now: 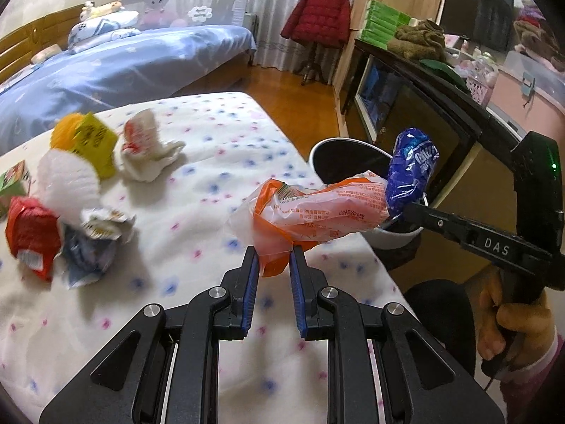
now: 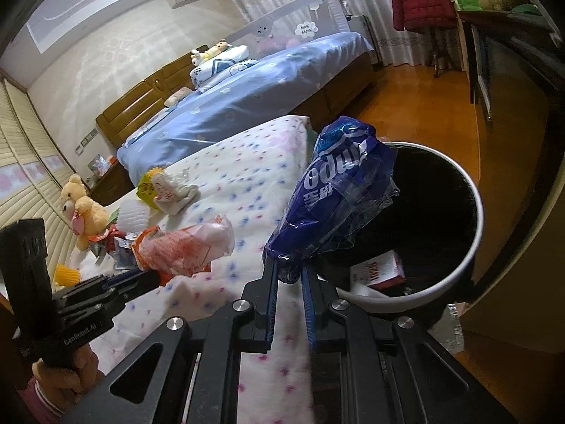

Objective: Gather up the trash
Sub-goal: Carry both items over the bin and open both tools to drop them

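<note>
blue wrapper [image 2: 339, 194] pinched at its bottom end in the right gripper [image 2: 290, 275], jaws nearly closed on it, wrapper hanging over the near rim of the trash bin [image 2: 473, 247]. orange-white wrapper [image 1: 310, 212] clamped by its tail in the left gripper [image 1: 273, 265], jaws also almost closed, bag sticking out over the table edge toward the bin, not yet above the opening.

progress: partway, i judge. bin already holds a red-white box [image 2: 379, 270] and something white under it. two pieces in hand, neither dropped. still on the flowered tablecloth [image 1: 226, 134]: red wrapper [image 1: 31, 236], crumpled bluish-white wrapper [image 1: 93, 247], white foam net [image 1: 67, 183], yellow packet [image 1: 93, 141], white-red wrapper [image 1: 148, 148], green box [image 1: 14, 183] at the left edge.

room: bin sits just beside the table's right edge, mouth wide and unobstructed. dark cabinet [image 1: 423, 106] close behind the bin, so little space beyond it. both grippers near each other, wrappers nearly touching in the left view; dropping one at a time looks safer.
</note>
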Demonstrator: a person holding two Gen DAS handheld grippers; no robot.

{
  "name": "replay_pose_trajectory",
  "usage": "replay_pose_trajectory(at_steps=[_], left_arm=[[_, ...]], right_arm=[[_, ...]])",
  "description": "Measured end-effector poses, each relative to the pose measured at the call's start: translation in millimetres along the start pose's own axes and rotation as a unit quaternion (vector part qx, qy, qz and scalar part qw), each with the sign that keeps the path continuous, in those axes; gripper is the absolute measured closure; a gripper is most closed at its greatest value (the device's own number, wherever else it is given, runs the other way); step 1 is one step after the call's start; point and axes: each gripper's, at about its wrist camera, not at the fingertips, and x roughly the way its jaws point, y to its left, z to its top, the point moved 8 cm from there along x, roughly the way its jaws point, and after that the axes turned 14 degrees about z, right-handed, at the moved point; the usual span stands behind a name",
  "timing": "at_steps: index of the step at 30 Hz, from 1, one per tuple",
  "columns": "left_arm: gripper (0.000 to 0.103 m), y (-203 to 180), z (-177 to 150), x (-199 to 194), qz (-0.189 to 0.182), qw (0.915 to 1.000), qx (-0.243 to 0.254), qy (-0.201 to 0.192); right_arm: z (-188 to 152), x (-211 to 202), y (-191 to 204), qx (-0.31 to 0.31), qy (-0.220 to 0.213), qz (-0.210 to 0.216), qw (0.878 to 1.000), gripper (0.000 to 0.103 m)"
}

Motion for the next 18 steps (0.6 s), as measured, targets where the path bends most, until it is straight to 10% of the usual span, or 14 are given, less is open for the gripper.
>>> replay_pose_trajectory(at_steps=[18], left_arm=[[0.087,-56.1,35.8,26.3,0.008,0.9986,0.052,0.0]], right_arm=[[9.2,-7.2,-45.2,-0.003,0.016,-0.035,0.999,0.09]])
